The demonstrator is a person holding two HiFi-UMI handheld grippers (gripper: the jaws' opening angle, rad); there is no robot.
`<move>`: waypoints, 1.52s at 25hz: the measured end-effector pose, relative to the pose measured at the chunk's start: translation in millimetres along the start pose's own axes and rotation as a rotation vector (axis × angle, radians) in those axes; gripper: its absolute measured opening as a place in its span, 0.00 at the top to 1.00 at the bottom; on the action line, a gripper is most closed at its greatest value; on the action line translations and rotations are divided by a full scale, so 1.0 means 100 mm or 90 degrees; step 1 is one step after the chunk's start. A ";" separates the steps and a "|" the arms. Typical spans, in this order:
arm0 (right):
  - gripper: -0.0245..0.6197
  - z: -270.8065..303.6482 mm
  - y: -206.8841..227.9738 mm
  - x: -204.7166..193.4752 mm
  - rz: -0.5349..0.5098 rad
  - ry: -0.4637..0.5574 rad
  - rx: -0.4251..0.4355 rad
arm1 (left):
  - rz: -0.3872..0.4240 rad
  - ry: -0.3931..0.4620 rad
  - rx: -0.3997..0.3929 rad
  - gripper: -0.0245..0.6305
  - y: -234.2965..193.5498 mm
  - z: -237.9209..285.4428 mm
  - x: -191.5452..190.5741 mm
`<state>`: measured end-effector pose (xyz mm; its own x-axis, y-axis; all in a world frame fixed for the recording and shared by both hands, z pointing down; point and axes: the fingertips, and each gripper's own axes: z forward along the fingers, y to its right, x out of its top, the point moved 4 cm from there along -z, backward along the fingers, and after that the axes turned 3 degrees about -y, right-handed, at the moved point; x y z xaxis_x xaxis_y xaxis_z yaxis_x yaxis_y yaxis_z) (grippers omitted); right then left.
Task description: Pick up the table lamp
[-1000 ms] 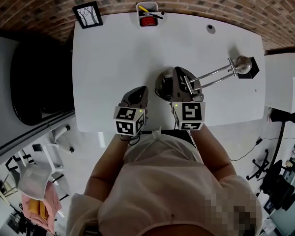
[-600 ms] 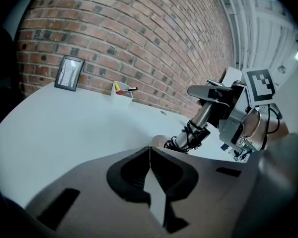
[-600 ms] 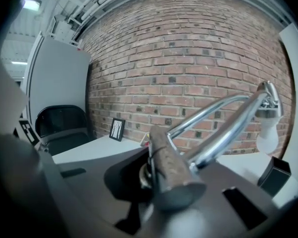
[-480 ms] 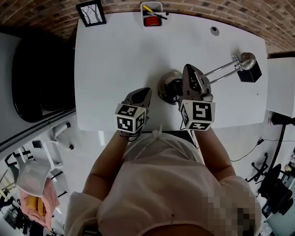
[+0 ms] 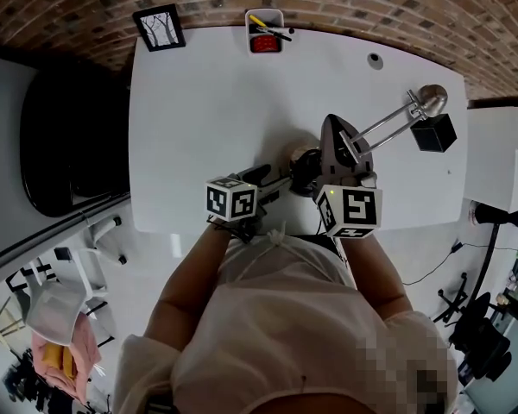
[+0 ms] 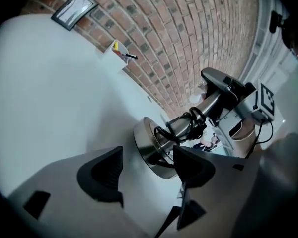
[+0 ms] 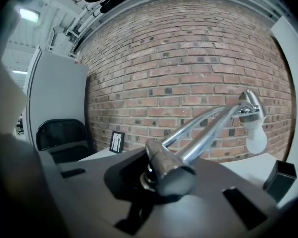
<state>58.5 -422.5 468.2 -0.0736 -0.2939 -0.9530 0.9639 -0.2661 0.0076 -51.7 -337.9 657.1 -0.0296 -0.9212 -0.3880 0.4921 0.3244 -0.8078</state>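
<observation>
The chrome table lamp (image 5: 388, 121) lies aslant over the white table (image 5: 198, 119), its round base (image 5: 304, 158) tilted and its head (image 5: 430, 100) at the far right. My right gripper (image 5: 344, 149) is shut on the lamp's arm near the lower joint. In the right gripper view the arm (image 7: 208, 128) runs out of my right gripper (image 7: 156, 177) to the white bulb (image 7: 256, 138). My left gripper (image 5: 272, 179) points right at the base and its jaws are opening. In the left gripper view the base (image 6: 151, 145), wound with black cord, sits just ahead of my left gripper (image 6: 146, 165), untouched.
A black picture frame (image 5: 159, 27) and a white pen holder (image 5: 262, 29) stand along the table's far edge by the brick wall. A black box (image 5: 434, 132) sits under the lamp head at the right. A black chair (image 5: 69, 136) stands left of the table.
My left gripper has swung right toward the lamp base and its jaws have come apart. The right gripper has risen a little with the lamp, whose head has drawn away from the black box.
</observation>
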 end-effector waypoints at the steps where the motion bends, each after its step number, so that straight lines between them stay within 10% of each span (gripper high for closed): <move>1: 0.93 -0.01 0.00 0.05 -0.001 0.006 0.004 | -0.014 -0.002 -0.026 0.50 0.03 0.04 0.00; 13: 0.93 -0.21 -0.01 0.38 -0.019 0.052 0.031 | -0.135 -0.033 -0.274 0.62 0.43 0.30 0.04; 26: 0.93 -0.50 0.16 0.93 -0.089 0.103 0.076 | -0.178 0.099 -0.266 0.69 0.94 0.30 0.39; 38: 0.93 -0.67 0.48 1.80 -0.125 0.132 0.073 | -0.111 0.167 -0.269 0.69 1.65 0.12 1.06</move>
<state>108.6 -426.8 277.0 -0.1899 -0.0361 -0.9811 0.9004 -0.4048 -0.1594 36.4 -384.7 488.1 -0.3236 -0.9017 -0.2869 0.0681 0.2802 -0.9575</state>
